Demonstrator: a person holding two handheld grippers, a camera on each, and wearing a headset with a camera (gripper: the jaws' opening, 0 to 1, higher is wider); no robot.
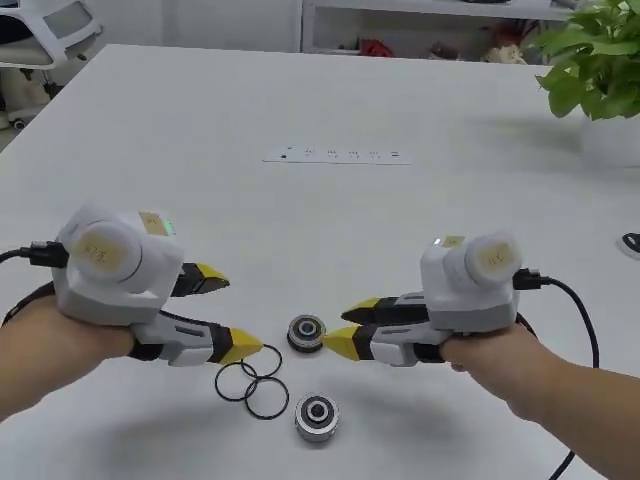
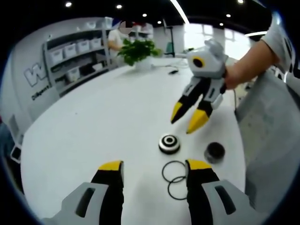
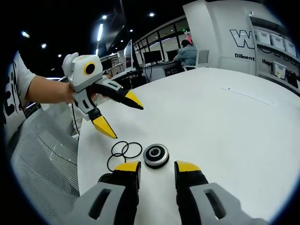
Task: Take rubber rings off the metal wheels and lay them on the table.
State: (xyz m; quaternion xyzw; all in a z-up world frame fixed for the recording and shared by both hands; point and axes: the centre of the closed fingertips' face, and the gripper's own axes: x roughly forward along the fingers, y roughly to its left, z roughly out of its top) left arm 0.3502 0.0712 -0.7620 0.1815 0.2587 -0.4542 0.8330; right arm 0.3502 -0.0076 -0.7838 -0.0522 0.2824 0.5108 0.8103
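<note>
table point(image 1: 330, 110): white, smooth, matt with a faint sheen; metal wheels point(image 1: 306, 333) point(image 1: 317, 415): bright polished metal rims, dark centres; rubber rings point(image 1: 253, 381): thin black rubber, matt; left gripper point(image 1: 232, 313) and right gripper point(image 1: 343, 327): smooth moulded plastic, white/grey shells semi-gloss, yellow tips duller

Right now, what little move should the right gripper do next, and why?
Probably ease the right gripper forward around the round metal wheel with a dark rim: its jaws stand open and the wheel lies just ahead, untouched.
</note>
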